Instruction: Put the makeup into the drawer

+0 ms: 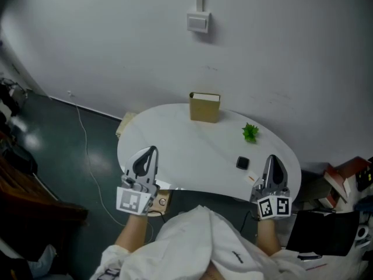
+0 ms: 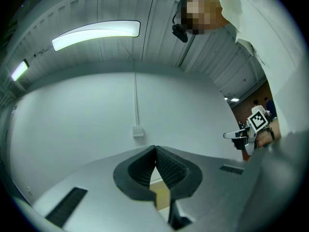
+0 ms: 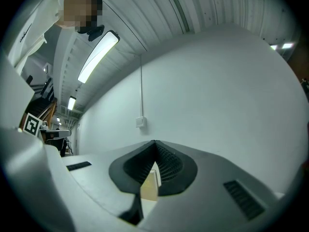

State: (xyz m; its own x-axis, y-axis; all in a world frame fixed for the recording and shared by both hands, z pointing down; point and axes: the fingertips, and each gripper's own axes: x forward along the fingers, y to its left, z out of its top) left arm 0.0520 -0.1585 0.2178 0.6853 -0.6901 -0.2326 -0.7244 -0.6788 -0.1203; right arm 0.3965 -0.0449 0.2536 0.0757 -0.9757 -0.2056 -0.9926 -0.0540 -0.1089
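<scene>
A small black makeup compact (image 1: 242, 163) lies on the white oval table (image 1: 186, 156), near its right front. A small pale item (image 1: 252, 178) lies just beside it. At the table's far edge stands the tan drawer box (image 1: 204, 107), which also shows low between the jaws as the tan box (image 2: 161, 195) and the tan box (image 3: 149, 186) in the two gripper views. My left gripper (image 1: 152, 149) hangs over the front left edge, shut and empty. Just right of the compact is my right gripper (image 1: 273, 157), also shut and empty. Both point toward the wall.
A little green plant (image 1: 250, 132) stands on the table right of the drawer box. A switch box (image 1: 198, 21) is on the wall behind. A cardboard piece (image 1: 124, 123) and a cable lie on the floor at left; clutter (image 1: 344, 179) sits at right.
</scene>
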